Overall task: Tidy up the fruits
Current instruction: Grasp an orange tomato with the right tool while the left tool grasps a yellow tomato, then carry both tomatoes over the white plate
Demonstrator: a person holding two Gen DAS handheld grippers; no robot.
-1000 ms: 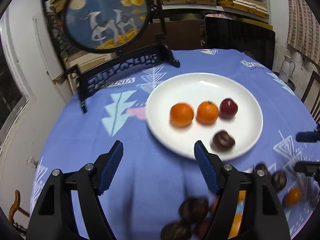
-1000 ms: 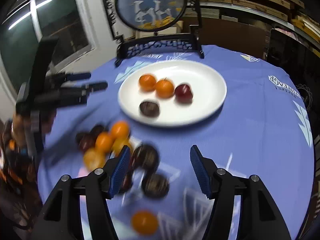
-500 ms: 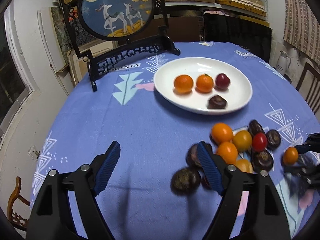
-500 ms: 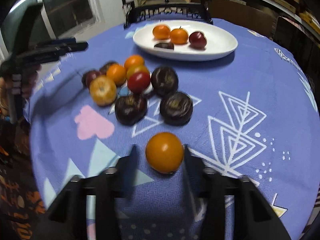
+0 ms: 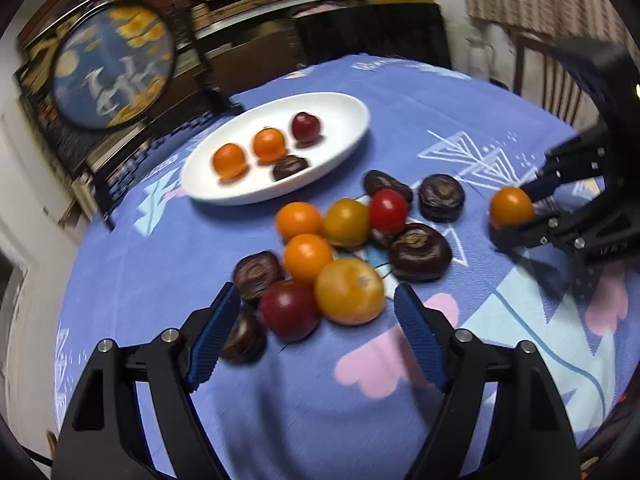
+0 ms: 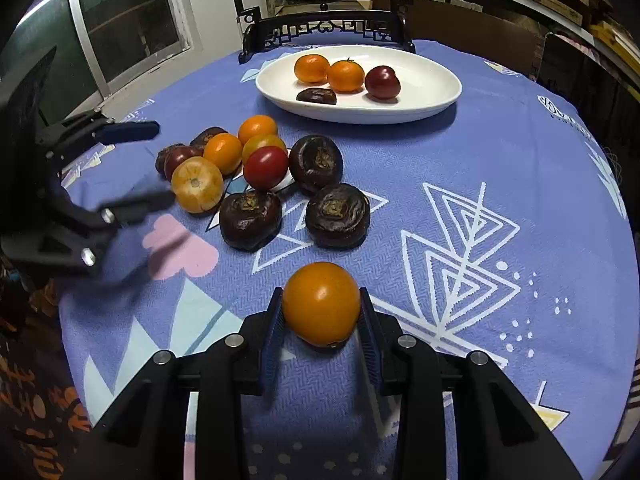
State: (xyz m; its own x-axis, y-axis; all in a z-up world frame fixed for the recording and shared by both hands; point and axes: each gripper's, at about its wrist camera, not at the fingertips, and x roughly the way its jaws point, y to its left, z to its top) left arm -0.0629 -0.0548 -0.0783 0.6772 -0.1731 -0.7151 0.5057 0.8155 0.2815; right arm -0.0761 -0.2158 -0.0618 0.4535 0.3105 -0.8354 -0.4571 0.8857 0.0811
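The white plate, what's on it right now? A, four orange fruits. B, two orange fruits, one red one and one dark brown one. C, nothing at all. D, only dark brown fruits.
B: the white plate holds two orange fruits, a dark red fruit and a dark brown fruit in front of them.

Right gripper (image 6: 322, 322) clamped on orange fruit (image 6: 321, 304) — pads pressing both sides. Left gripper (image 5: 316, 334) spread wide — nothing gripped.
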